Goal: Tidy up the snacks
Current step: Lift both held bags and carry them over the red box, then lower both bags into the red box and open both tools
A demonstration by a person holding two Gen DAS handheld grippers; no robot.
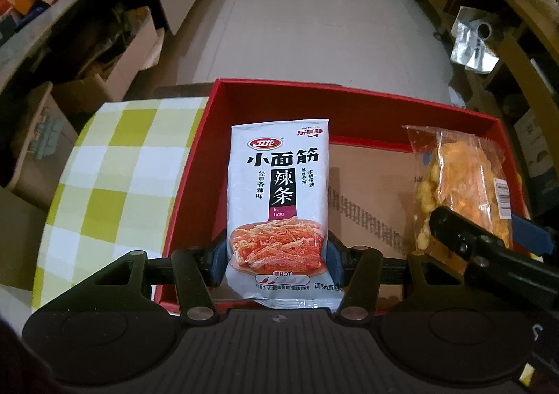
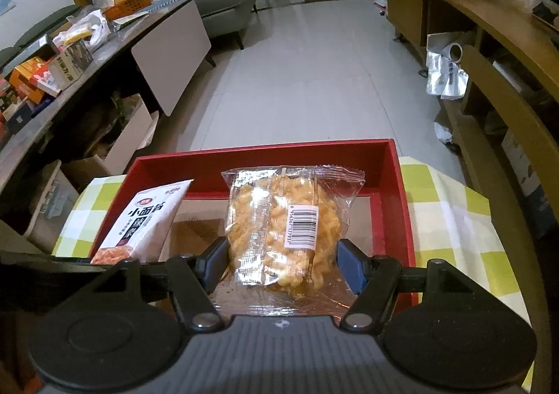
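Over the red box (image 1: 349,104), left tongs (image 1: 277,261) grip the white packet (image 1: 279,184), right tongs (image 2: 281,264) the clear bag (image 2: 286,219).

Box (image 1: 349,104): red walls, brown floor. Cloth (image 1: 115,163): yellow-green and white check. Packet (image 1: 279,191): white, black lettering, orange-red picture. Bag (image 2: 286,226): clear, golden contents.

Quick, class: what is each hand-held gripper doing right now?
Left hand-held gripper: closed on the white spicy-strip packet.
Right hand-held gripper: closed on the clear bag of yellow snacks.

White packet (image 1: 277,198), clear packet (image 2: 284,230) over red box (image 1: 349,107)
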